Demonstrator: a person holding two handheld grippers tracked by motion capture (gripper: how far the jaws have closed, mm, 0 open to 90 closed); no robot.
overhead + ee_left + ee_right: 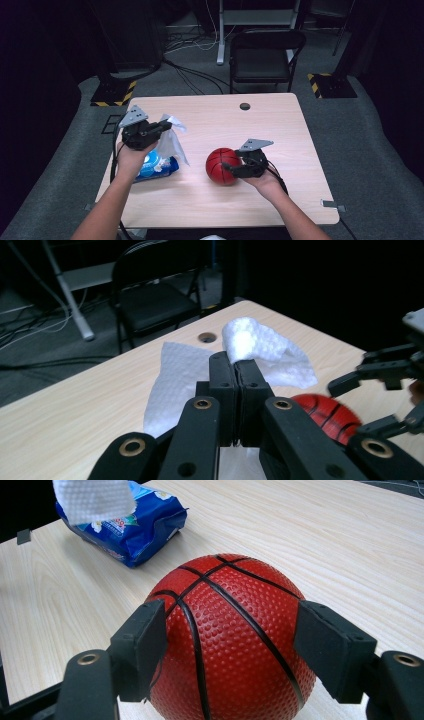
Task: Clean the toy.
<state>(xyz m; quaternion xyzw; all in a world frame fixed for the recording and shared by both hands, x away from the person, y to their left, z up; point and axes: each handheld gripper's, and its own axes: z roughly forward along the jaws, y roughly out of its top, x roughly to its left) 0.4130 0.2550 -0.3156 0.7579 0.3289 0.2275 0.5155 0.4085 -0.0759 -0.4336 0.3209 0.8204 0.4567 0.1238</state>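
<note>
On the pale wooden tabletop (210,200) the red ball (221,166) sits a little right of the middle, and the right claw (231,169) is clamped on it from the person's right, its two black pads pressed against the ball's opposite flanks, as the right gripper view shows. To the ball's left, near the tabletop's left edge, lies a blue pack of wipes (157,168). Above that pack the left claw (167,125) is pressed together on a white wipe (172,142), which hangs loose from the jaws, its lower end near the pack's top. What the next move seems to turn on is this: the ball lies to the right of the left claw and lower, so the wipe would have to travel rightward and down across the short open stretch of tabletop to reach the ball's upper left face, the side the right claw leaves bare.
</note>
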